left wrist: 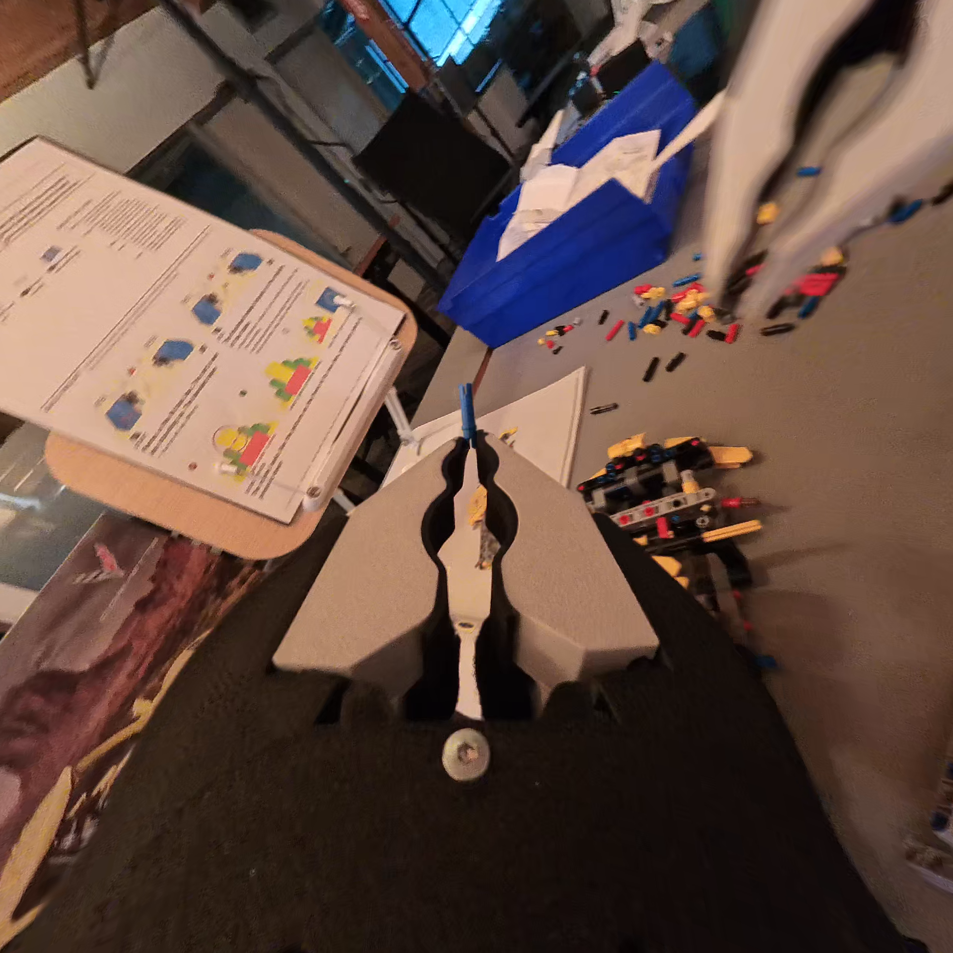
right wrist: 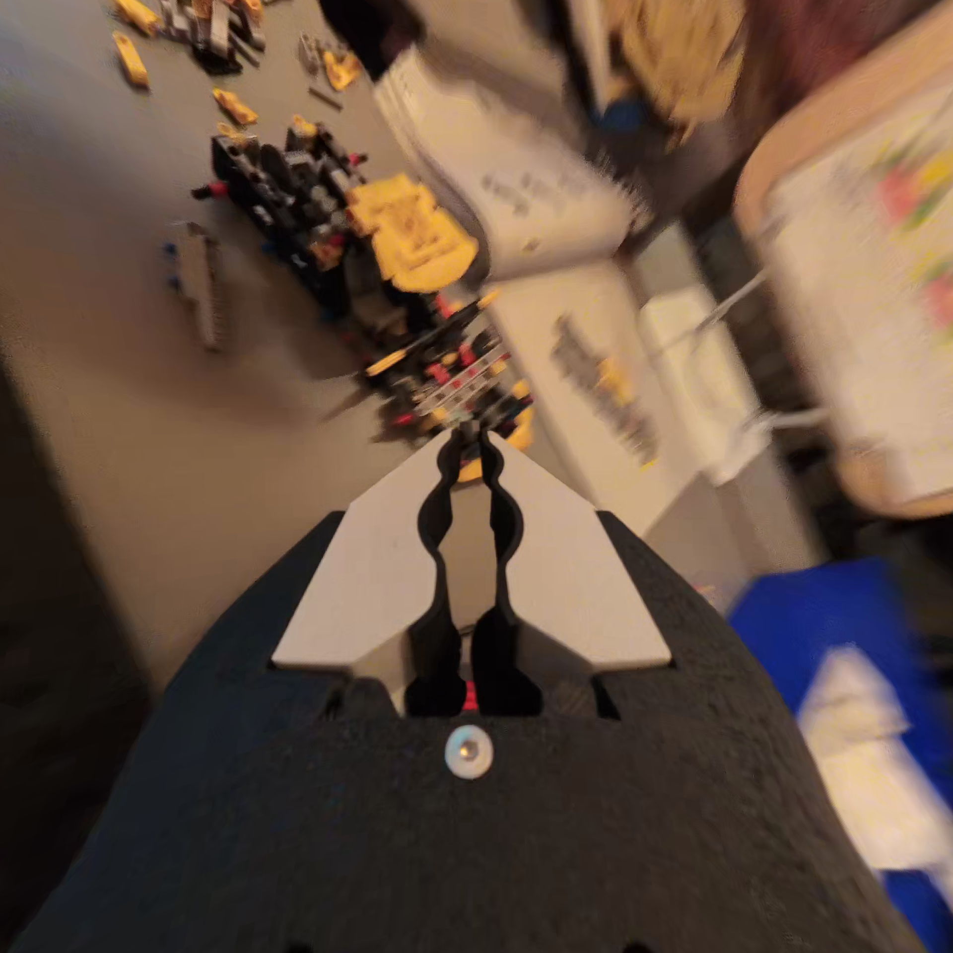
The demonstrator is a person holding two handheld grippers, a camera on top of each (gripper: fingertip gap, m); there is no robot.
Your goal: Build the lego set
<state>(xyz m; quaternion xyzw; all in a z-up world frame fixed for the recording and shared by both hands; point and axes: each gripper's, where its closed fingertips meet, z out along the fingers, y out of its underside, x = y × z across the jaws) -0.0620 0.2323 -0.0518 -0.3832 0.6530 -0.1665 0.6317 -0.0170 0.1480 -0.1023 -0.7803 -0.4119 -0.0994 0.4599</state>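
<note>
Blue pin pinched in left gripper, right gripper clamping something small and grey, next probably plugging into half-built car on the right.

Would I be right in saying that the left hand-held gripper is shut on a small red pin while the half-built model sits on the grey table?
Not quite: the pin in the left hand-held gripper is blue, not red, as the left wrist view shows. The half-built model does sit on the grey table.
</note>
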